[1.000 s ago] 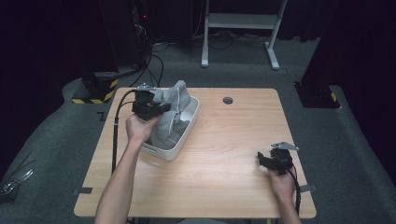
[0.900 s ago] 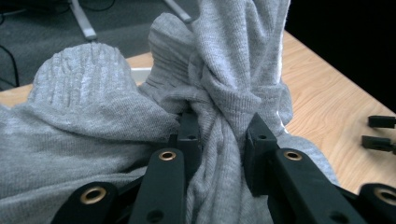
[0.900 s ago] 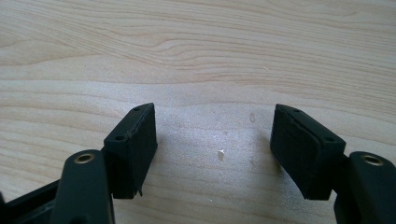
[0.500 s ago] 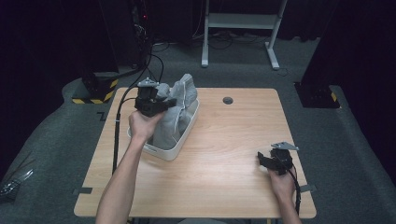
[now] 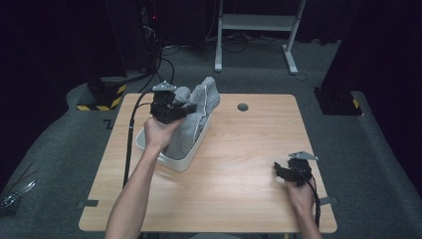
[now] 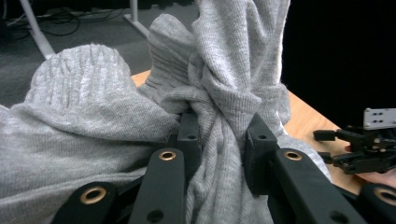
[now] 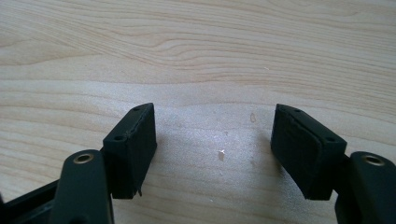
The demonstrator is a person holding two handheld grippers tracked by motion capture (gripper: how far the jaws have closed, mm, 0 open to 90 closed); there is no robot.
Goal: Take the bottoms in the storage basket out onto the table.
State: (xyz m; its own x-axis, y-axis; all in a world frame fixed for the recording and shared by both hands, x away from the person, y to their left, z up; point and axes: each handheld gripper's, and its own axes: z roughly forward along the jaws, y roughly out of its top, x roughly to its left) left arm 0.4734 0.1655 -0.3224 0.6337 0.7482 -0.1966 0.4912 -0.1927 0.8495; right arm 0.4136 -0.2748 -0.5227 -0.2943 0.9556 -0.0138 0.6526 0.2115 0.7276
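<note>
A grey knitted garment [image 5: 201,102] rises out of a white bin [image 5: 185,160] at the table's left. My left gripper [image 5: 187,112] is shut on a bunched fold of it, held above the bin. In the left gripper view the knit [image 6: 84,93] is pinched between the black jaws [image 6: 223,135] and drapes over them. Near the table's front right, my right gripper [image 5: 279,172] rests low over the wood. It is open [image 7: 215,140] with bare table between its pads. Its jaws have just been opening a little wider.
The wooden table [image 5: 249,139] has a small round cable hole [image 5: 243,107] at its back middle. A metal stand [image 5: 256,22] and cables sit on the dark floor beyond. The other gripper [image 6: 359,149] is seen far right in the left gripper view.
My left gripper has risen and shifted slightly right, drawing the grey garment higher out of the bin. The right hand has stayed in place.
</note>
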